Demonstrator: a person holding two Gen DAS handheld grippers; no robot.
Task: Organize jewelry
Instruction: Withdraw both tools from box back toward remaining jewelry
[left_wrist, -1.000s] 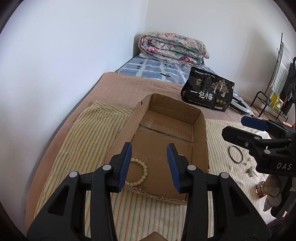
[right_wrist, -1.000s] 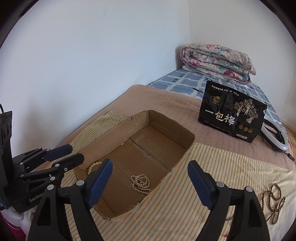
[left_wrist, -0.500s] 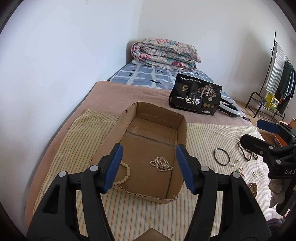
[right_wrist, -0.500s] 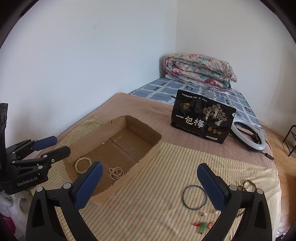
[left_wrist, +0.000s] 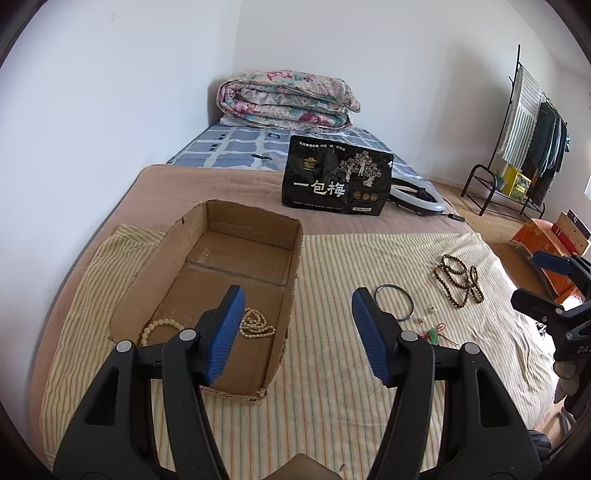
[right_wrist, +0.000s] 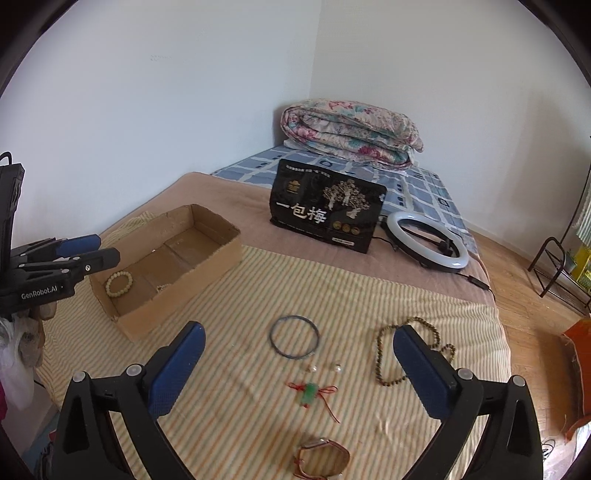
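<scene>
I am holding both jaws apart and empty over the bed: my right gripper (right_wrist: 295, 363) is hovering above the loose pieces at lower centre, my left gripper (left_wrist: 297, 332) beside the cardboard box (left_wrist: 147, 280). Two pale bead strands are lying in the box; the blue bangle (right_wrist: 294, 336), jade charm (right_wrist: 309, 393) and brown beads (right_wrist: 388, 354) are awaiting collection, probably the bangle first, calling for a descent.

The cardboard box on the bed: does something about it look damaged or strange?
Yes. The cardboard box has rough, ragged cut edges, and its left wall is cut down lower than its right wall. Inside, the pale bead bracelet and the small bead strand lie flat.
</scene>
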